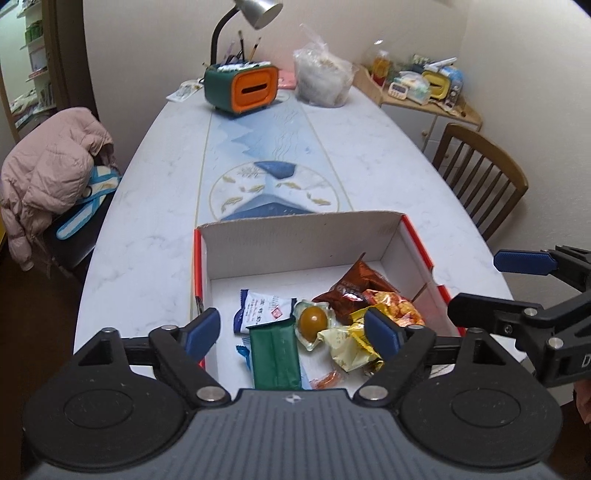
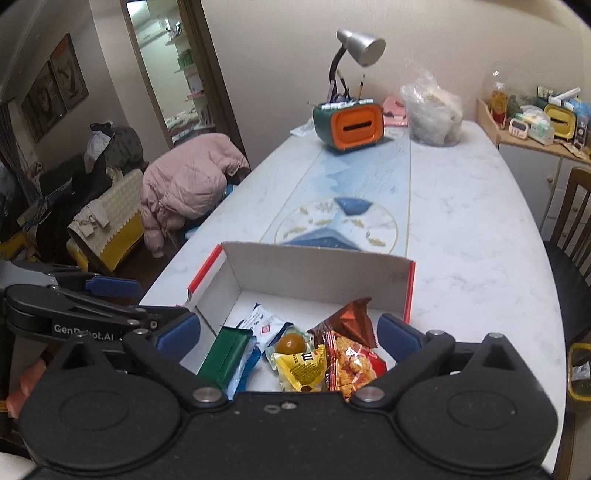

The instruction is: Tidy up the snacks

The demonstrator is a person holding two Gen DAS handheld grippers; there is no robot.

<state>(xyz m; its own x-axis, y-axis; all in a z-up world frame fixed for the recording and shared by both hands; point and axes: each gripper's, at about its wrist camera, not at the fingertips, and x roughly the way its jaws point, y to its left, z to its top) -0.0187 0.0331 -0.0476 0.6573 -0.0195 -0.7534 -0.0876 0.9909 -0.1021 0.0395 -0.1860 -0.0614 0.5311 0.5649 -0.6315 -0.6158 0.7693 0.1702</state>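
An open cardboard box (image 1: 303, 236) (image 2: 317, 269), white inside with a red rim, sits at the near end of the table. In it lie a green packet (image 1: 275, 356) (image 2: 225, 354), a white-and-blue packet (image 1: 262, 308), a sealed brown egg (image 1: 313, 320) (image 2: 291, 343), a brown packet (image 1: 354, 284), a yellow packet (image 2: 301, 369) and an orange-red snack bag (image 2: 351, 362). My left gripper (image 1: 291, 317) hangs open over the box's left half with nothing in its jaws. My right gripper (image 2: 288, 328) is open and empty above the right half, and it also shows at the box's right side (image 1: 472, 283).
At the table's far end stand an orange-and-green tissue box (image 1: 243, 86), a desk lamp (image 1: 255, 14) and a clear plastic bag (image 1: 323, 79). A wooden chair (image 1: 480, 173) is on the right. A pink jacket (image 1: 51, 166) lies over a chair on the left. A cluttered side cabinet (image 1: 424, 88) stands behind.
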